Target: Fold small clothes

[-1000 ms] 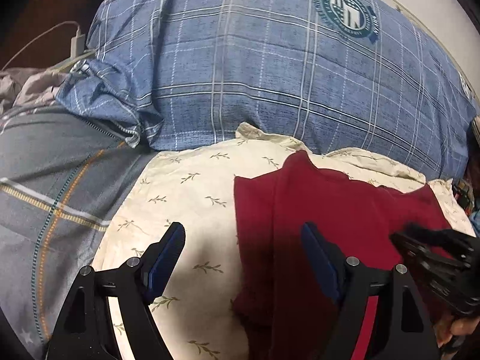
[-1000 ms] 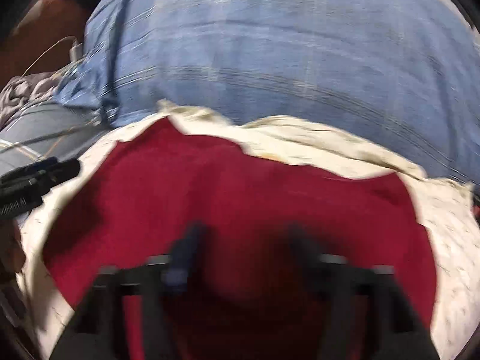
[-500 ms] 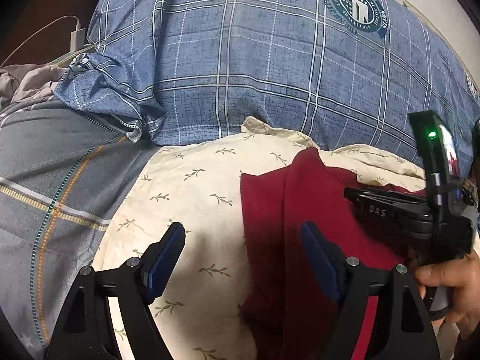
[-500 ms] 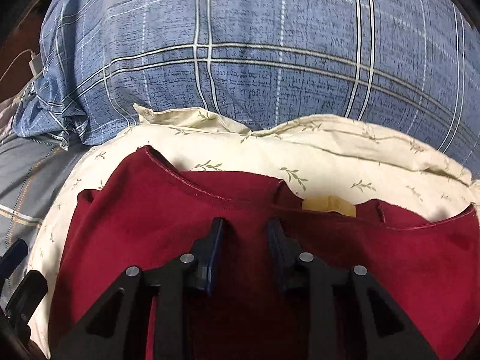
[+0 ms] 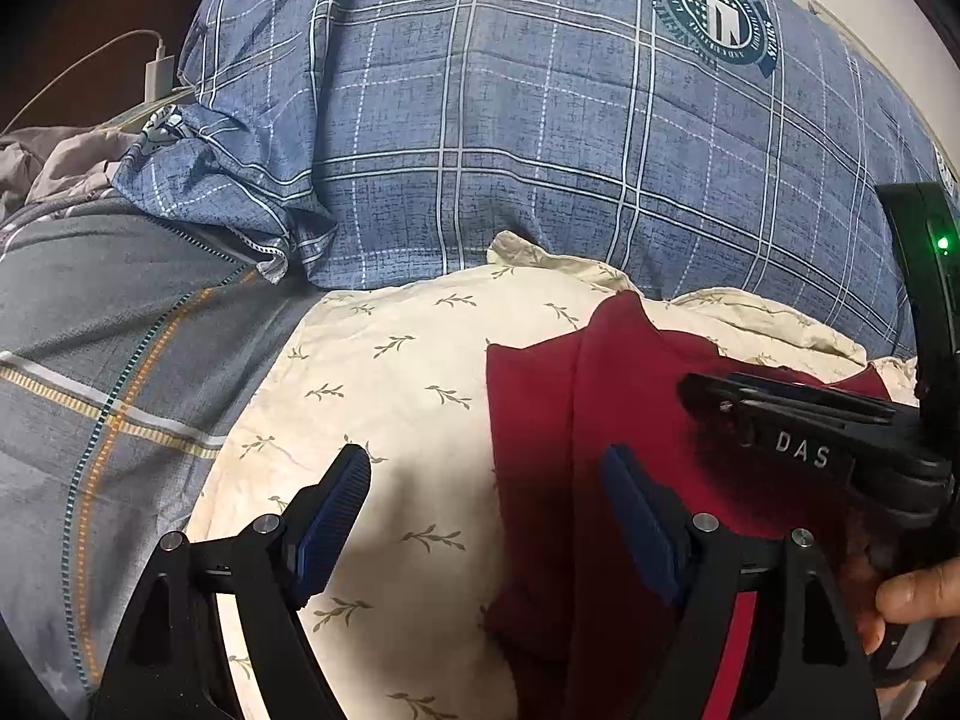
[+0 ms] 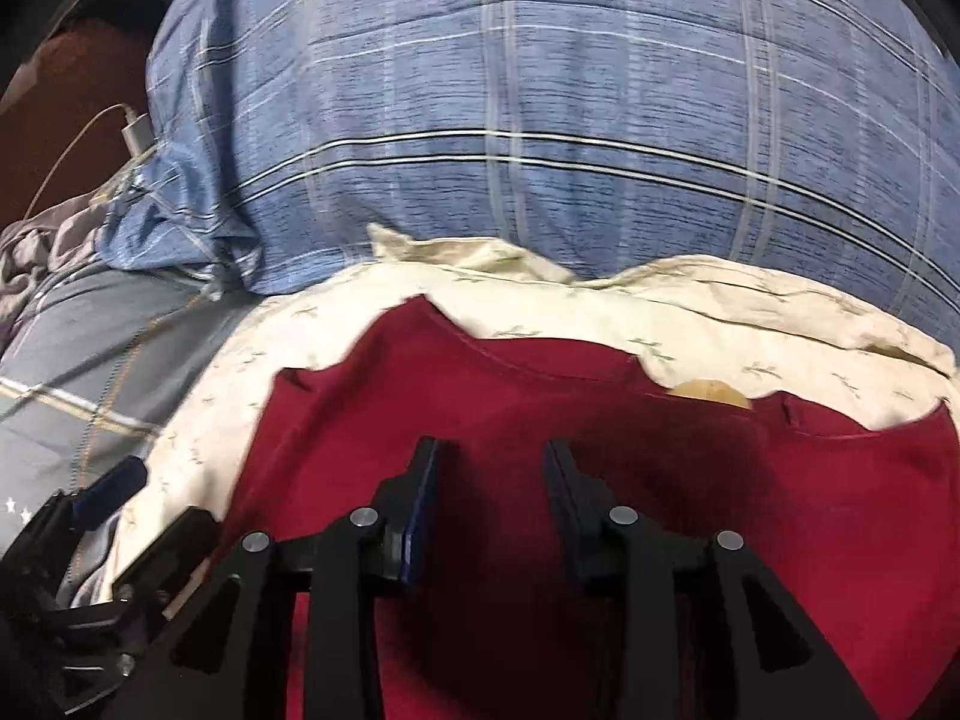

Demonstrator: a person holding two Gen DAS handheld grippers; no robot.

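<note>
Red garment point(image 6: 600, 480) lies spread on cream pillow point(image 5: 390, 390), a flat base for folding. Left tongs point(image 5: 486, 516) gape wide, empty, straddling its left edge. Right tongs point(image 6: 489, 498) part-open above cloth, apparently gripping nothing.

Light is moderate and warm, falling from above and behind the cameras. In the left wrist view the picture is sharp, and the black left gripper point(image 5: 486, 516) throws a soft grey shadow across the cream leaf-print pillow point(image 5: 396, 360). A darker shadow lies on the dark red cotton garment point(image 5: 630, 396). A small green indicator light point(image 5: 942, 243) glows at the right edge. The right wrist view is smeared by motion blur, most visibly on the blue plaid quilt point(image 6: 540, 120). Both views bulge with fisheye distortion and have black vignetted corners.
</note>
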